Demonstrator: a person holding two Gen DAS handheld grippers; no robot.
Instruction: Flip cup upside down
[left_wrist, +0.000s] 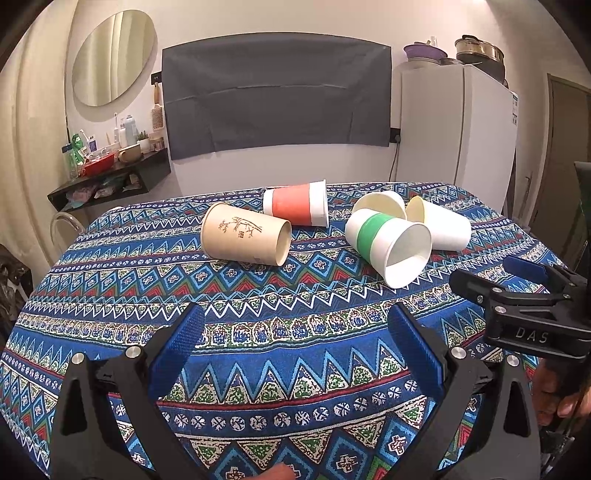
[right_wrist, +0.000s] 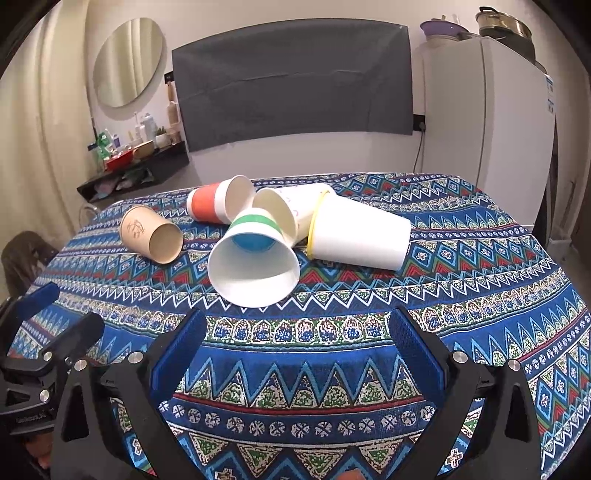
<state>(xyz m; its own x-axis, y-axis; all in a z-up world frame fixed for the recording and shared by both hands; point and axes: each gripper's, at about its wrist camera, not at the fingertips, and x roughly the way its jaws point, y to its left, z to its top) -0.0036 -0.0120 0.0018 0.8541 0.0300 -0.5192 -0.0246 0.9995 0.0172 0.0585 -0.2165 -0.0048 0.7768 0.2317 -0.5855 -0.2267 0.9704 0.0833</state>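
Note:
Several paper cups lie on their sides on the patterned tablecloth. A tan bamboo-print cup (left_wrist: 245, 235) (right_wrist: 151, 234) lies left. A red-banded cup (left_wrist: 297, 204) (right_wrist: 218, 201) lies behind it. A green-banded cup (left_wrist: 388, 245) (right_wrist: 255, 258) lies in the middle, mouth toward me. Two plain white cups (left_wrist: 439, 223) (right_wrist: 360, 236) lie at the right. My left gripper (left_wrist: 295, 328) is open and empty, short of the cups. My right gripper (right_wrist: 295, 328) is open and empty, just short of the green-banded cup. Each gripper shows in the other's view (left_wrist: 517, 280) (right_wrist: 44, 314).
The tablecloth (left_wrist: 258, 354) covers the whole table. A white fridge (left_wrist: 458, 122) stands behind the table at the right. A black shelf with toiletries (left_wrist: 110, 166) hangs on the wall at the left. A grey cloth (left_wrist: 277, 96) hangs on the back wall.

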